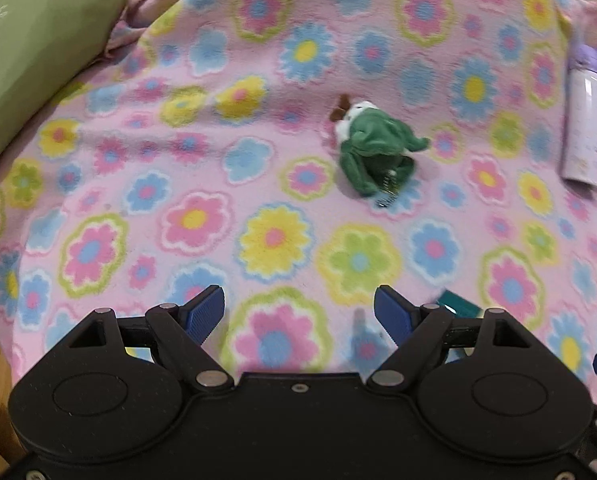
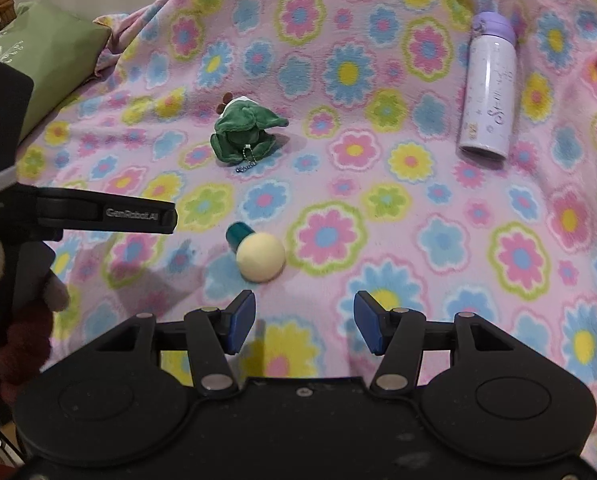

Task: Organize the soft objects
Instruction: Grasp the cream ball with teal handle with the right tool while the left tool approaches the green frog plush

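From the left wrist, the left gripper (image 1: pixel 298 312) hangs spread over the flowered blanket (image 1: pixel 158 184), holding nothing. The green plush toy (image 1: pixel 374 148) lies well ahead of it, slightly right, with a small ball chain (image 1: pixel 388 192) trailing from its near side. A green cushion (image 1: pixel 30 60) sits far left and a purple bottle (image 1: pixel 584 116) lies far right. If the fingers close low on the toy, they could pinch fleece along with it and drag the blanket; catching only the chain would likely let the toy swing or slip.

From the right wrist, the right gripper (image 2: pixel 304 328) is also spread and empty. A cream ball with a teal cap (image 2: pixel 258 254) lies just ahead of its left finger, the plush toy (image 2: pixel 244 130) farther back, the bottle (image 2: pixel 488 88) off right. A nudge could roll the ball away, and the 2 grippers, close together here, could collide if both reach for the toy.
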Motion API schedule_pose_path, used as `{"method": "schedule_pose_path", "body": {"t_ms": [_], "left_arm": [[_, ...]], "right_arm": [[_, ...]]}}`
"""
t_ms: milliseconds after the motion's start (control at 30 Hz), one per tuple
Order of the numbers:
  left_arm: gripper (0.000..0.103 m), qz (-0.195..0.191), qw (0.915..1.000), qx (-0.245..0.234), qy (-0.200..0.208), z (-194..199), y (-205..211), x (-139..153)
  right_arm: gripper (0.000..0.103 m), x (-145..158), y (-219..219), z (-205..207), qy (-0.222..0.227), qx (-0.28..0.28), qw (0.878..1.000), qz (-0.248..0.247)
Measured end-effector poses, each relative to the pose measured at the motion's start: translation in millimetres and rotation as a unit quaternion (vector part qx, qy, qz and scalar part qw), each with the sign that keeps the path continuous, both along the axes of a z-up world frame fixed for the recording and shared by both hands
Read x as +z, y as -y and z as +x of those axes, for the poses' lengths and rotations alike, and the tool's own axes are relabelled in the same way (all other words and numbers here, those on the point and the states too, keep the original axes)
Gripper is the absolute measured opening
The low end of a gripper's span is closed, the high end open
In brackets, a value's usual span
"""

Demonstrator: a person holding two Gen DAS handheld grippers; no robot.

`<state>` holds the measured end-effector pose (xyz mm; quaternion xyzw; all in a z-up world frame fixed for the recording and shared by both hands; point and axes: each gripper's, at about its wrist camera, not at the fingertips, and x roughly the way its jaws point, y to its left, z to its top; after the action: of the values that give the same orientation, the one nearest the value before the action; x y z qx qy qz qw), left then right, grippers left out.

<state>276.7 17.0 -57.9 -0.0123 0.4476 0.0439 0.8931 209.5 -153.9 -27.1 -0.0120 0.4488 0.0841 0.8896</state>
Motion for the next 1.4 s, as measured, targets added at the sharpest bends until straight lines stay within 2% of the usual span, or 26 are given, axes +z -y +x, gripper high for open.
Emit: {"method": "schedule_pose_path", "body": {"t_ms": [300,500,633,767,867,1033,1100,1167,1300,1400], "left_arm": [[0.078,-0.008,0.9991,0.038,0.014,13,-1,-16],[0.078,-0.026,0.9976,0.061,0.018,5,0,-27],[0.078,-0.036,0.996,0.075,0.034,-5,5,-28],[0.078,-0.067,0.9919,0.096,0.05,-10,7,-24],[0.078,-0.071,0.9904,0.1,0.063,-13,12,-23],[0.078,-0.07,0.9914,0.091,0.062,-14,18,-25],[0.078,-0.066,0.992,0.089,0.06,-14,19,-27],[0.078,-0.064,0.9918,0.092,0.061,-14,18,-27],[0.078,-0.062,0.9911,0.101,0.061,-14,16,-27],[0.078,-0.059,0.9905,0.107,0.063,-15,15,-25]], "right_arm": [[0.056,-29,-35,33,-0.011,0.035,0.999,-0.035],[0.056,-44,-42,43,-0.006,0.046,0.997,-0.069],[0.057,-42,-38,50,0.017,0.047,0.995,-0.087],[0.058,-32,-30,59,0.049,0.038,0.992,-0.112],[0.058,-26,-20,68,0.075,0.026,0.987,-0.137],[0.057,-30,1,94,0.096,-0.025,0.98,-0.175],[0.058,-26,11,98,0.098,-0.05,0.98,-0.167],[0.059,-16,19,91,0.1,-0.054,0.984,-0.135],[0.06,-7,19,61,0.091,-0.023,0.992,-0.089],[0.06,-14,11,50,0.079,0.002,0.995,-0.065]]}}
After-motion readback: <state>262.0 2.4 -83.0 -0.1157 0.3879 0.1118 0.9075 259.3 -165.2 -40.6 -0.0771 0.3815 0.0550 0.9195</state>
